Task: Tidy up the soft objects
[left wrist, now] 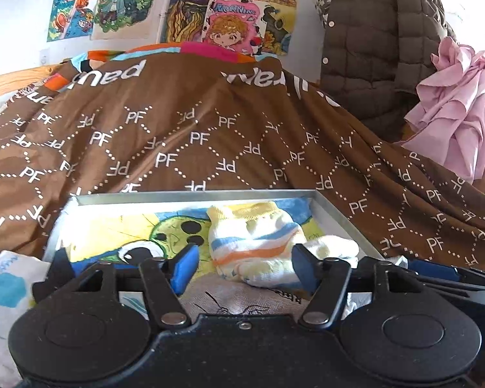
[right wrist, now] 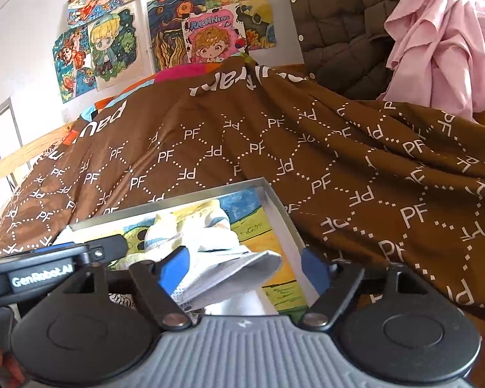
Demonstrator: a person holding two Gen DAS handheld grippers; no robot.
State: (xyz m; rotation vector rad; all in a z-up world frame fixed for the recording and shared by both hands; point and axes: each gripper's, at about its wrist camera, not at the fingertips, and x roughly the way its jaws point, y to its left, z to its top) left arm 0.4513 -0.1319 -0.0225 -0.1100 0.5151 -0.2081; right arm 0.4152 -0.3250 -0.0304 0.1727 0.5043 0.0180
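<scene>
A pale yellow and white sock (left wrist: 258, 242) with blue and orange stripes lies in a shallow grey box (left wrist: 194, 195) lined with a painted picture. My left gripper (left wrist: 245, 258) is open around the sock's near end; neither blue pad (left wrist: 186, 265) presses on it. In the right wrist view the same sock (right wrist: 210, 236) runs out of the box (right wrist: 274, 200), and its white cuff lies between the fingers of my right gripper (right wrist: 245, 268). That gripper is open: the cuff leans on the left pad (right wrist: 174, 268) and the right pad stands apart. The left tool's body (right wrist: 48, 271) sits close beside it.
A brown blanket (left wrist: 210, 135) printed with "PF" covers the bed behind the box. A dark quilted jacket (left wrist: 371, 48) and a pink garment (left wrist: 459, 113) hang at the right. A white cloth with blue print (left wrist: 3, 287) lies at the left. Drawings (left wrist: 119, 0) cover the wall.
</scene>
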